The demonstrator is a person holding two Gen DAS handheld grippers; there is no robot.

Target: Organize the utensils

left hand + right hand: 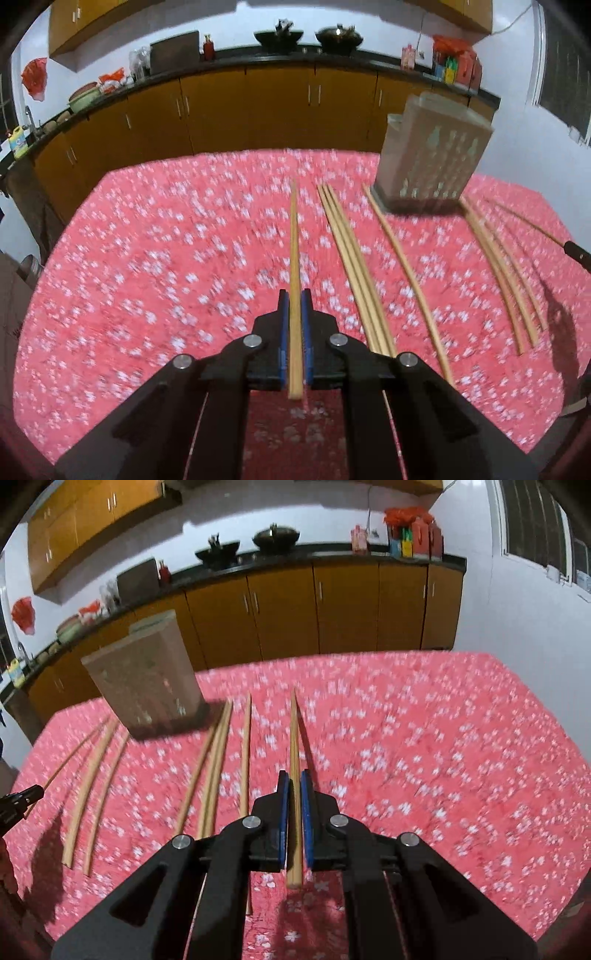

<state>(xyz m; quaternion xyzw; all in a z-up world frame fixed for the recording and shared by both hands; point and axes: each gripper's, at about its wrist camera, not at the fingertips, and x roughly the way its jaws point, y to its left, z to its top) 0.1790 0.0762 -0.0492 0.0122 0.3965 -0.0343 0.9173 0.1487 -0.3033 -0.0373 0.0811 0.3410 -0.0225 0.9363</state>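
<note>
My left gripper [294,295] is shut on one wooden chopstick [294,240], which points straight ahead above the red flowered tablecloth [147,258]. In the right wrist view my right gripper [294,775] is likewise shut on a single chopstick [294,731], lifted off the cloth. Several loose chopsticks [354,266] lie in rows on the table, also seen from the right [214,768]. A brownish rectangular utensil holder [432,155] stands upright at the far side, beyond the loose sticks [144,679]. Each gripper's tip shows at the edge of the other's view: the right gripper [578,253], the left gripper [18,801].
Behind the table's far edge [369,653] runs a dark counter [280,59] over orange cabinets [258,107], with two woks and bottles on top. A window [535,528] is on the right wall. The cloth [443,757] to the right of the right gripper bears no utensils.
</note>
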